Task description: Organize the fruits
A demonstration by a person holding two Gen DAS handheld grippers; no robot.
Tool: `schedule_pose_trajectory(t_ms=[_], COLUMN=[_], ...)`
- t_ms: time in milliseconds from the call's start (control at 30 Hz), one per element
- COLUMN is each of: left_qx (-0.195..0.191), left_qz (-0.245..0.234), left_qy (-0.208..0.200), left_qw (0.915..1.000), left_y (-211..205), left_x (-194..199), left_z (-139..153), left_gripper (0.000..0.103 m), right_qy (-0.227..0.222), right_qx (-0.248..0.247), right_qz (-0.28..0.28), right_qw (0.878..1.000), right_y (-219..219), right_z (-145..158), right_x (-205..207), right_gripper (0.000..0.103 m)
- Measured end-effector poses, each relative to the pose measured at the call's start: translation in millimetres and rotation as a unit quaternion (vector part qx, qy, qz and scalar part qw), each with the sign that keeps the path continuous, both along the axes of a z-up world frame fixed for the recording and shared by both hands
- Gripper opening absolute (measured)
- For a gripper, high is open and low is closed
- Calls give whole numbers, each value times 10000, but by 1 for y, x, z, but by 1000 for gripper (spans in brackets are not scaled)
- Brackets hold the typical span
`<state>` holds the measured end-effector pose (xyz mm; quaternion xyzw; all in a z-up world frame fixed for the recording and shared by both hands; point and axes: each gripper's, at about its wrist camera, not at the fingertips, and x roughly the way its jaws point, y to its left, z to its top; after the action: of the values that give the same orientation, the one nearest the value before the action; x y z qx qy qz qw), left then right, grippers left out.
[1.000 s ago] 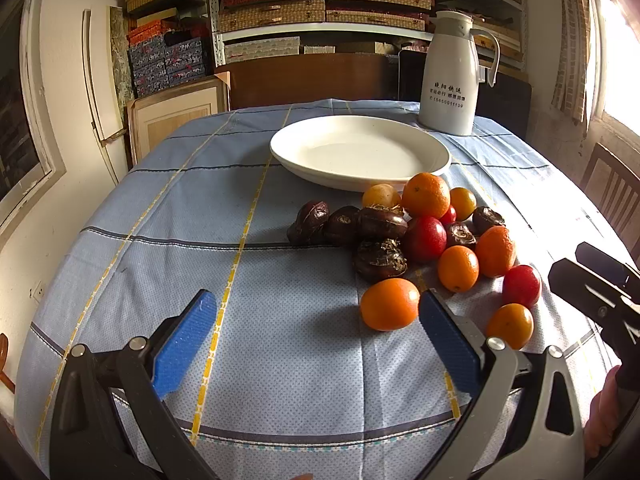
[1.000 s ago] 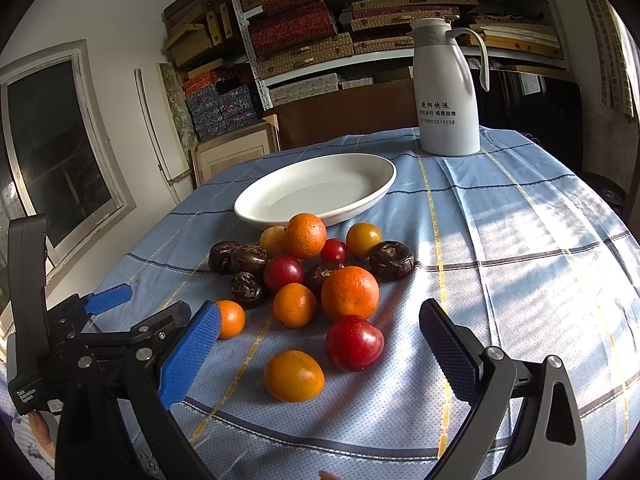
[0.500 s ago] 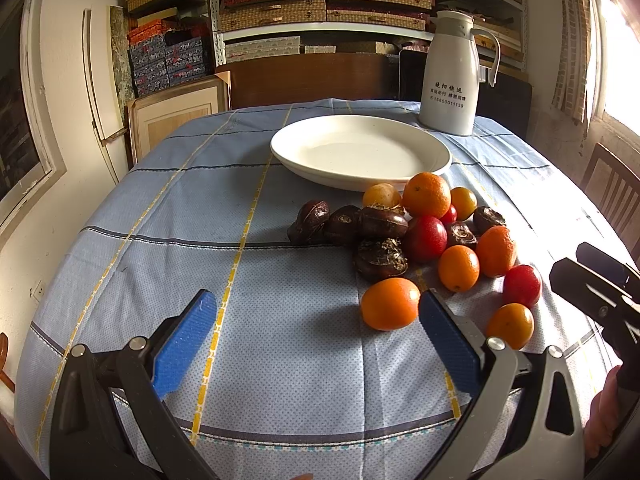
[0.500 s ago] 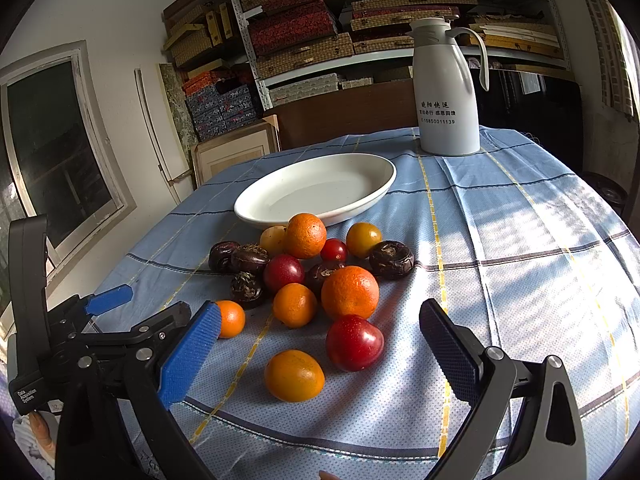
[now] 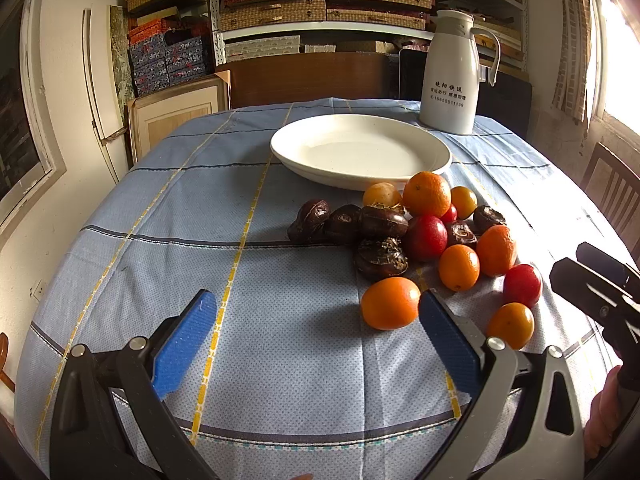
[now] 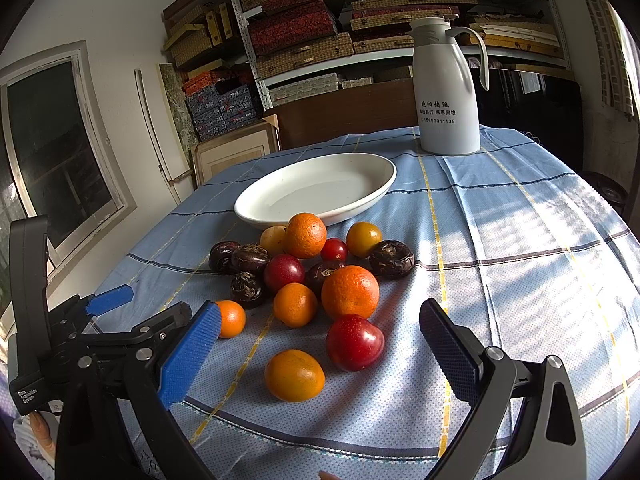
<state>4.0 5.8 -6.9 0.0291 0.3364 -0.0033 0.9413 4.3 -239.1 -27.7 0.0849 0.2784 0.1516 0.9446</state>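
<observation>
Nothing sorted yet: white plate (image 5: 360, 152) sits empty, all the fruits (image 6: 312, 280) lie in a loose pile on the tablecloth (image 5: 200, 240) just in front of it, left gripper (image 5: 312, 340) and right gripper (image 6: 316, 352) both spread wide, holding nothing.

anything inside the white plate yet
Nothing: the white plate shows only its bare inside in both views. All the fruit lies on the tablecloth in front of it. Nothing is hidden.
</observation>
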Motion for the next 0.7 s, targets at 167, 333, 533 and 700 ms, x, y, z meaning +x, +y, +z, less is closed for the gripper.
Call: schedule_pose_trajectory(t_ms=[167,333,533,700], left_qx=[-1,-1,-3,-16], left_qz=[1,-1,-2,4], left_qy=[0,1,6,192], left_qw=[10000,10000,10000,9998], left_y=[0,0,0,3], left_x=[0,0,0,5], left_z=[0,0,0,-7], left_gripper=[99,99,99,99], right_qy=[3,4,60,655], right_qx=[3,4,72,185], right_qz=[0,1,121,638], right_qw=[10000,10000,9999,9956], right_y=[0,-1,4,15], right_z=[0,0,-5,-21], right_x=[0,1,2,11], right_gripper=[99,99,99,99])
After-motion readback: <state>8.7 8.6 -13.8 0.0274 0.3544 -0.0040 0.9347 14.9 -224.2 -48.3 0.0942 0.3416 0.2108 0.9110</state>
